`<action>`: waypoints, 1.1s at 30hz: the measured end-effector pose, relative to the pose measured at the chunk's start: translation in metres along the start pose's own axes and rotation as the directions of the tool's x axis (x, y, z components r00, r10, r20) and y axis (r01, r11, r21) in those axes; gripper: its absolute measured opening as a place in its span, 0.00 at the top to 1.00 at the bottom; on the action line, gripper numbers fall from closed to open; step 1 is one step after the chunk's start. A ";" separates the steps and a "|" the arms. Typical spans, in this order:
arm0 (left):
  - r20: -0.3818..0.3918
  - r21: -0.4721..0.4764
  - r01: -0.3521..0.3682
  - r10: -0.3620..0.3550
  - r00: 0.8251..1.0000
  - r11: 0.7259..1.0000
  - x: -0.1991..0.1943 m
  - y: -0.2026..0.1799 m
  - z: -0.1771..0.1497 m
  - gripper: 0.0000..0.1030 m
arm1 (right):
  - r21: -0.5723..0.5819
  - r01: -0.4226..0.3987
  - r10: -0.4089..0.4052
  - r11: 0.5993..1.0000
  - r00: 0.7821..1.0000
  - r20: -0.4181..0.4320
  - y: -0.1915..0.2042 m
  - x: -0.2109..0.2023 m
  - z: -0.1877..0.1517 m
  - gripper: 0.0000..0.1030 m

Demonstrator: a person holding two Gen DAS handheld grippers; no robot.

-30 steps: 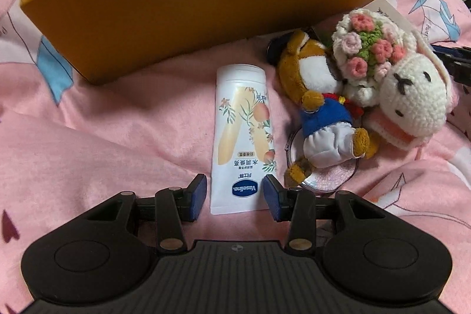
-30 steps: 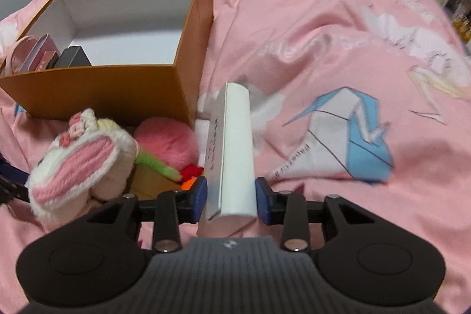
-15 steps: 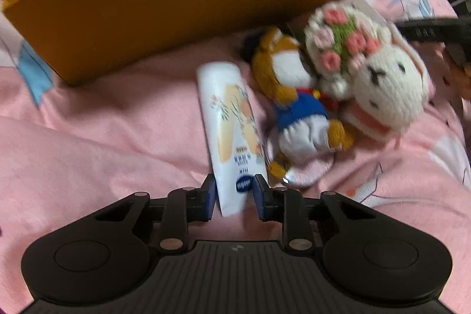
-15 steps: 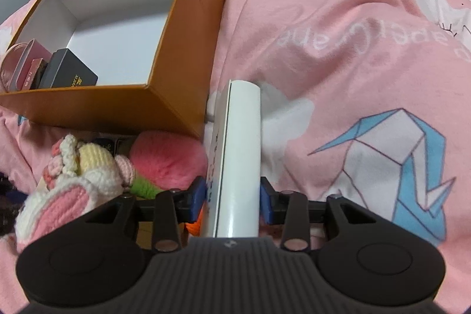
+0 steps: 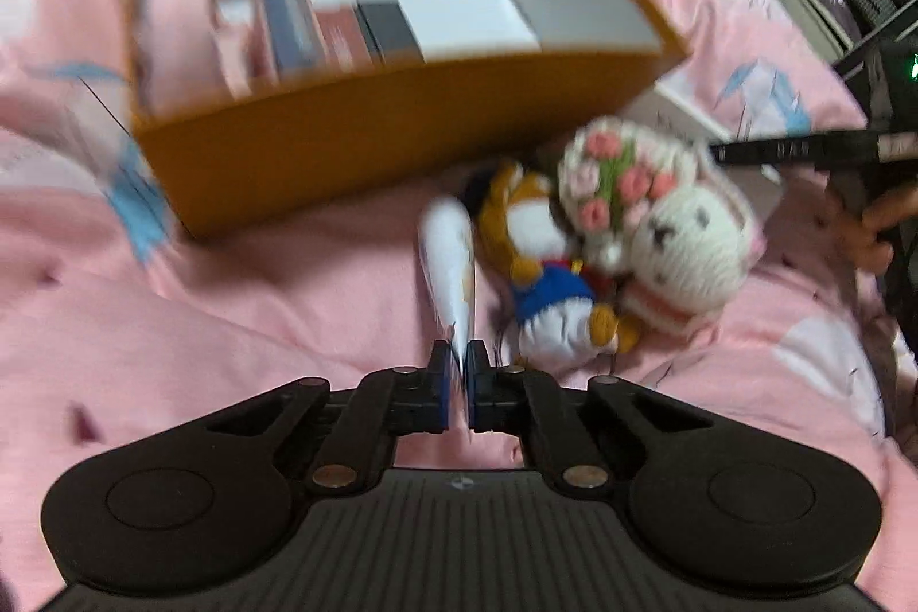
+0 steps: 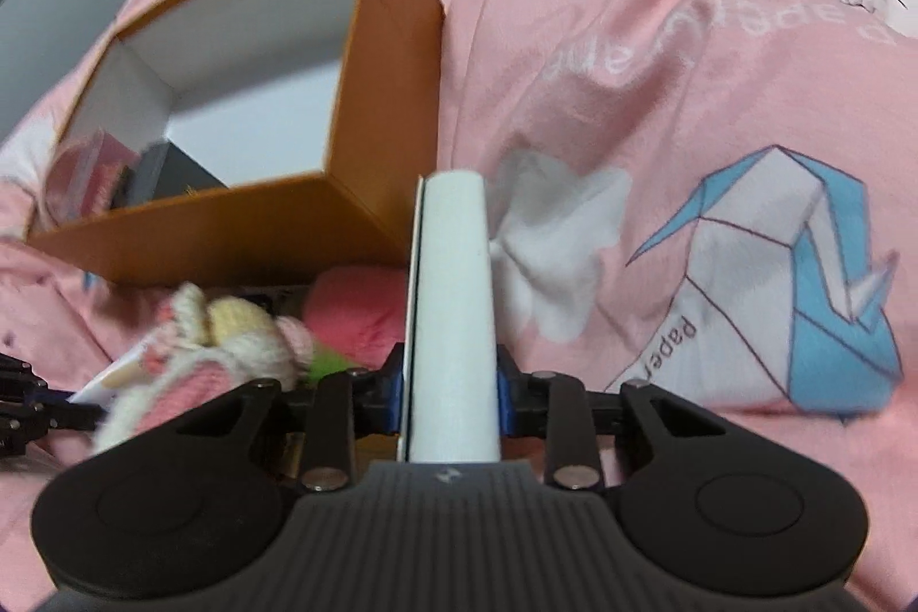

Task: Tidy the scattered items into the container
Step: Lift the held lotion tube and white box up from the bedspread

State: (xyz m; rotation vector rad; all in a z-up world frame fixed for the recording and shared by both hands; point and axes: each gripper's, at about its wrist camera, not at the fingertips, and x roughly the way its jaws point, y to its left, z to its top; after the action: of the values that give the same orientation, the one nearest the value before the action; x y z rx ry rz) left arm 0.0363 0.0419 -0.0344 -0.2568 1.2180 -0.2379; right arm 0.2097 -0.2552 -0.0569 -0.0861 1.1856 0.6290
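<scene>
Both grippers have a thing in hand, and the step is to carry each over the wall of the orange box [image 5: 401, 113] and set it down inside. The left gripper [image 5: 458, 377] has just been closing and is pinched tight on the flat crimped end of the lotion tube [image 5: 447, 268]; a grip that near the tail lets the tube swing, so a slow, steady lift well clear of the near wall seems wise, with the cap end led in first toward the bare white floor at the box's right side. The tube's long axis runs away from the gripper, cap end pointing toward the box's near wall, just beside the plush toys [image 5: 631, 233] on the pink bedspread [image 5: 258, 314]. The right gripper [image 6: 446, 391] has also just been closing and is clamped on the narrow sides of the white box [image 6: 453, 302], whose long axis points forward toward the orange box's near right corner.
</scene>
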 end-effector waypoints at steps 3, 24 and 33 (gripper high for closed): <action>0.046 0.020 -0.017 0.016 0.999 1.000 -0.019 0.002 0.007 0.95 | 0.049 -0.027 0.026 0.998 0.999 0.027 -0.001 -0.015 -0.007 0.69; 0.064 0.059 -0.134 0.130 0.989 0.989 0.014 -0.015 0.013 0.93 | -0.087 0.015 -0.026 0.996 0.992 -0.126 0.006 0.023 0.023 0.62; 0.107 0.039 -0.121 0.116 0.987 0.992 -0.001 -0.014 0.011 0.93 | -0.048 0.016 -0.020 0.999 0.996 -0.087 0.000 0.016 0.013 0.67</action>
State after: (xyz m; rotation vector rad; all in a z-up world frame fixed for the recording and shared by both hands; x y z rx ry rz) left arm 0.0460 0.0300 -0.0259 -0.1551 1.1184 -0.1469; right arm 0.2244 -0.2436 -0.0656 -0.1652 1.2535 0.6426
